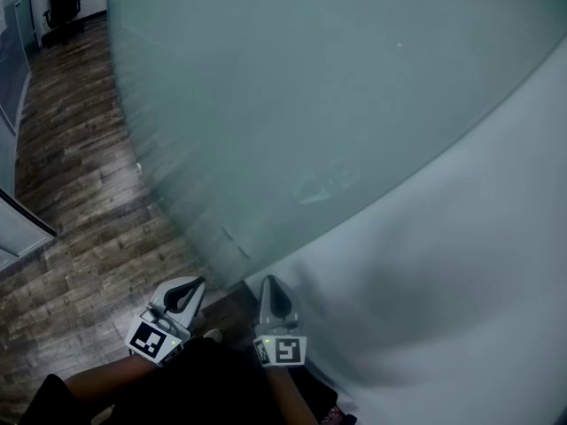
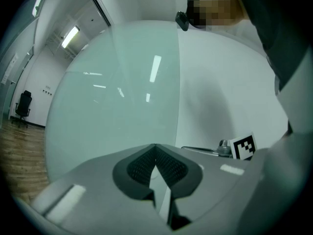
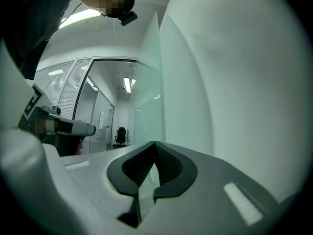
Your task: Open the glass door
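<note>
The frosted glass door (image 1: 292,87) fills most of the head view, and a white wall (image 1: 461,264) adjoins it on the right. Both grippers are low in that view, just in front of the door's bottom corner. My left gripper (image 1: 195,284) is shut and empty, facing the glass pane (image 2: 112,106). My right gripper (image 1: 267,281) is shut too, with nothing between its jaws, and points along the door's edge (image 3: 152,77) where glass meets wall. I cannot tell whether either tip touches the door. No handle shows.
Dark wood floor (image 1: 80,166) runs to the left of the door. A black office chair (image 1: 62,3) stands far down the corridor. Glass partitions (image 1: 11,224) line the left side. The person's dark sleeves (image 1: 177,388) fill the bottom edge.
</note>
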`<state>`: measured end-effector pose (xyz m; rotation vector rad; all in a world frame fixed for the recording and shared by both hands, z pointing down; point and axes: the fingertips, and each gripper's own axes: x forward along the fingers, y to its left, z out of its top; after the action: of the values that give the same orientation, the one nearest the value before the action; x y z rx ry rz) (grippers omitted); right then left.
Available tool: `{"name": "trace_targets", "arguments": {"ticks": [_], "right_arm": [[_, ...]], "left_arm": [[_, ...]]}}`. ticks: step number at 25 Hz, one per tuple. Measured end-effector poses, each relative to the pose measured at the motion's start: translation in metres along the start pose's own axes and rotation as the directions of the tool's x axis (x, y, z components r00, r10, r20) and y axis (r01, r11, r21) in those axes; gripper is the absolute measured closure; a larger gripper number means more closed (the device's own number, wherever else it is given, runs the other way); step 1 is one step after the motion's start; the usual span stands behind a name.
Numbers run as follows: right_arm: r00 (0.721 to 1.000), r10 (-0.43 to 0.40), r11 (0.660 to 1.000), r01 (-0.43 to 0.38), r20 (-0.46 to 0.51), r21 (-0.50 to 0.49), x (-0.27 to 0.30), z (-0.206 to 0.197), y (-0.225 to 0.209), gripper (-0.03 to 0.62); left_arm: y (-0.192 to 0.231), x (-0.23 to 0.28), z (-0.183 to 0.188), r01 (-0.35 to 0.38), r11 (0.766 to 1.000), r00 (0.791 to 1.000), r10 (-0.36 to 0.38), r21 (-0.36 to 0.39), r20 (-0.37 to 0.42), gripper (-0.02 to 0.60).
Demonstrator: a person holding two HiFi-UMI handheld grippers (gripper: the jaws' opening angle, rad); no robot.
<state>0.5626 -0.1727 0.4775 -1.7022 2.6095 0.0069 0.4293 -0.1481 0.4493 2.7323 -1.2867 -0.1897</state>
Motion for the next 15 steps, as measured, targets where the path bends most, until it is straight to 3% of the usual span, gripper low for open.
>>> {"name": "trace_targets", "arguments": {"ticks": [8,15], "right_arm": [[1.0,0.029,0.999,-0.03,-0.009,-0.033,-0.005,0.009,0.042,0.594],[0.997,0.07,0.997,-0.07,-0.019,-0.025,-0.001,0.01,0.09,0.594]], "left_arm": [[0.008,-0.033,0.007,-0.015,1.0,1.0,0.015,0.004,-0.005,0.581],[0.031,-0.078,0.009,-0.082,0.996,0.997,0.082,0.016,0.003,0.581]]}}
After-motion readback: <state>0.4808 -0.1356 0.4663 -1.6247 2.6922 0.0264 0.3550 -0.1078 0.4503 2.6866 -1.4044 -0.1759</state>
